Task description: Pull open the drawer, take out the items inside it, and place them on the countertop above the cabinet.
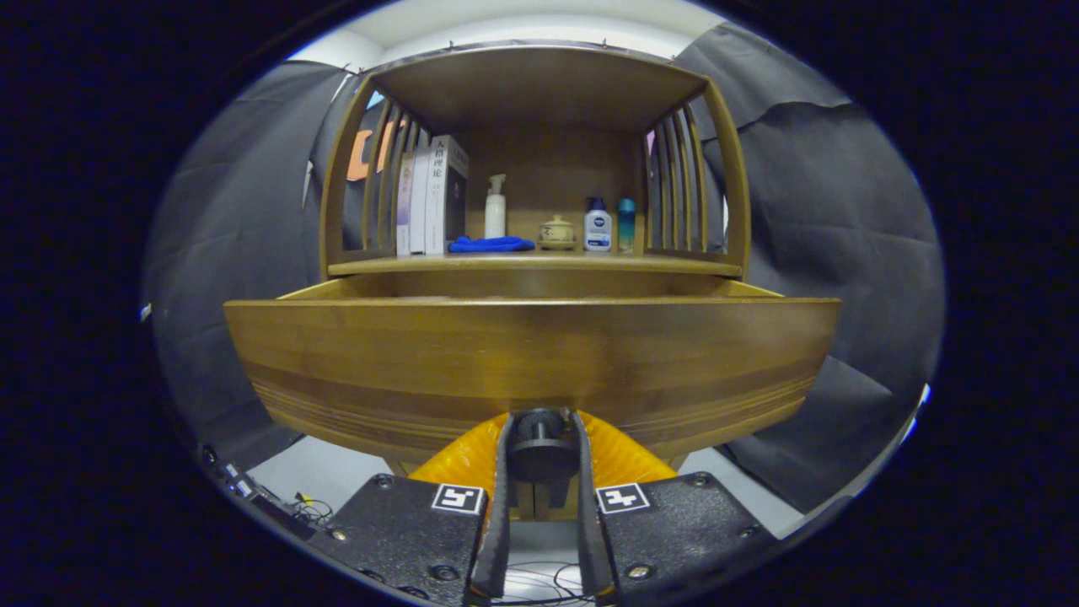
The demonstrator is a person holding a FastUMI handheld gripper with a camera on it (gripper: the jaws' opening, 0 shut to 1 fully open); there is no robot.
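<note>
Gripping dark knob (pixel 541 443), claw (pixel 542 438) fingers clamp both sides; drawer (pixel 531 354) front faces claw, long axis crosswise.

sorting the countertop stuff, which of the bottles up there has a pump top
The white bottle just right of the books, behind the blue cloth. It alone has a pump; the dark-capped bottle and teal bottle further right have plain caps.

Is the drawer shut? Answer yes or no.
No: the drawer stands pulled out from the cabinet, with the hand-held gripper closed on its black knob.
</note>
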